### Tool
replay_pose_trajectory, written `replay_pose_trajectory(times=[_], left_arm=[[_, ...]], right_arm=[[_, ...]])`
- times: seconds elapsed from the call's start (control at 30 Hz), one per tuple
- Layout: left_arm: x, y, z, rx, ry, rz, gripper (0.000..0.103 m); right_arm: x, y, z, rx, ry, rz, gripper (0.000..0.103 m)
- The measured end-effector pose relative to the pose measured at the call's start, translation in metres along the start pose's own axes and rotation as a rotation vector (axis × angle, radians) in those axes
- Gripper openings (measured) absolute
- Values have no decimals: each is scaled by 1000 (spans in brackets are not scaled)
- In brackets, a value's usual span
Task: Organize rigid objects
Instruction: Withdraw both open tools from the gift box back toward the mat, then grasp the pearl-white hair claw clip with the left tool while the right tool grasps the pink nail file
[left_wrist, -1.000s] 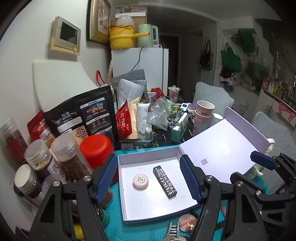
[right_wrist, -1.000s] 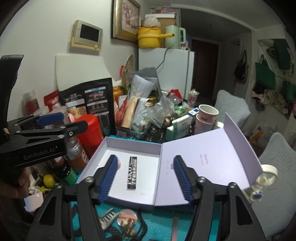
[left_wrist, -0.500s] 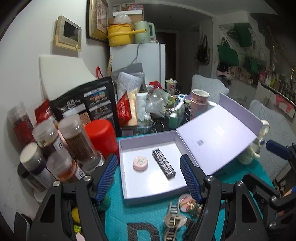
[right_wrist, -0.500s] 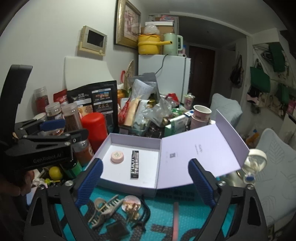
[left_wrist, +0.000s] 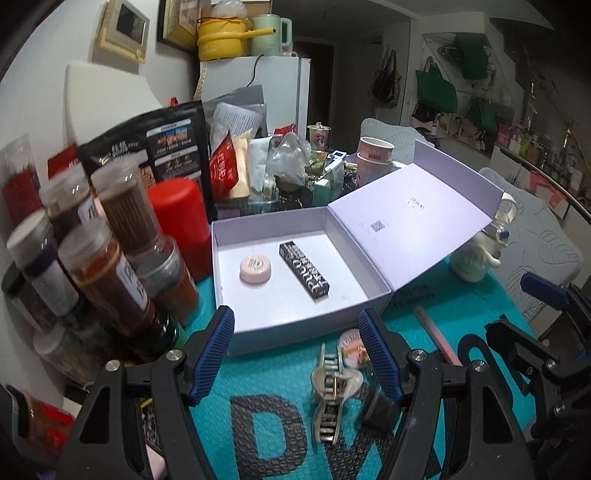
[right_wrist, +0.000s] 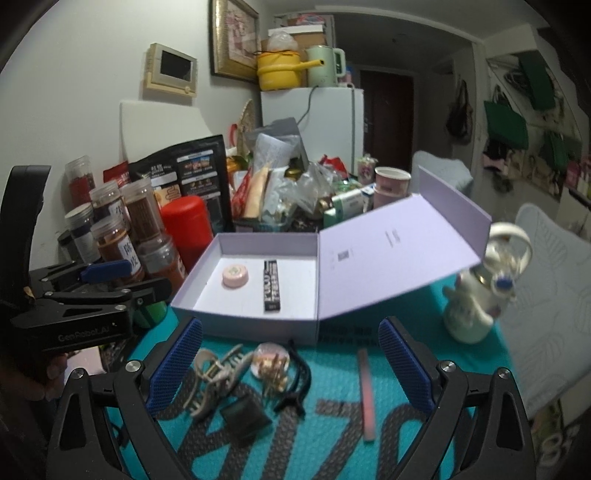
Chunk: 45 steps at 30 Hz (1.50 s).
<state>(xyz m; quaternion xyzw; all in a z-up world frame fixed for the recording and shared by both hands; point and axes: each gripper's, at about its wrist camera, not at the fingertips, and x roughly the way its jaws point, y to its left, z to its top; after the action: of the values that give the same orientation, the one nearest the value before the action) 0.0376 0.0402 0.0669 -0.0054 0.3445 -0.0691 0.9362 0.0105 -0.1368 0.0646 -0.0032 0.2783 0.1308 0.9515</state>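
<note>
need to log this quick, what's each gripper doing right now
Left gripper: open, holding nothing.
Right gripper: open wide, holding nothing.

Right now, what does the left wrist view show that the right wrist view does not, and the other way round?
Only the left wrist view shows the left tongs from behind, open and empty above the hair claw clip.

Only the right wrist view shows the right tongs head-on, wide open, plus the full pink nail file, a black hair tie and the left tool's body from the side.

Both show the open lilac box holding a pink round tin and a black stick box, and the red canister.
</note>
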Motion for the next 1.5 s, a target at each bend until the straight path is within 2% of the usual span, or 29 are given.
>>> replay_pose_trajectory(times=[0.2, 0.4, 0.53, 0.77, 1.07, 1.23, 1.5], left_arm=[[4, 3, -21, -9, 18, 0, 70], [16, 0, -41, -4, 55, -28, 70], [26, 0, -52, -34, 64, -48, 70], [51, -10, -61, -14, 130, -97, 70], [80, -25, -65, 18, 205, -157, 70], [95, -23, -65, 17, 230, -123, 70], [92, 11, -58, -52, 185, -75, 70]], right_arm=[[8, -6, -23, 66, 59, 40, 98], [14, -6, -45, 82, 93, 27, 98], [20, -8, -58, 106, 116, 27, 98], [36, -17, -75, 147, 180, 21, 98], [51, -34, -81, 190, 213, -1, 98], [58, -39, -79, 204, 210, -14, 98], [66, -51, -76, 246, 213, -24, 98]])
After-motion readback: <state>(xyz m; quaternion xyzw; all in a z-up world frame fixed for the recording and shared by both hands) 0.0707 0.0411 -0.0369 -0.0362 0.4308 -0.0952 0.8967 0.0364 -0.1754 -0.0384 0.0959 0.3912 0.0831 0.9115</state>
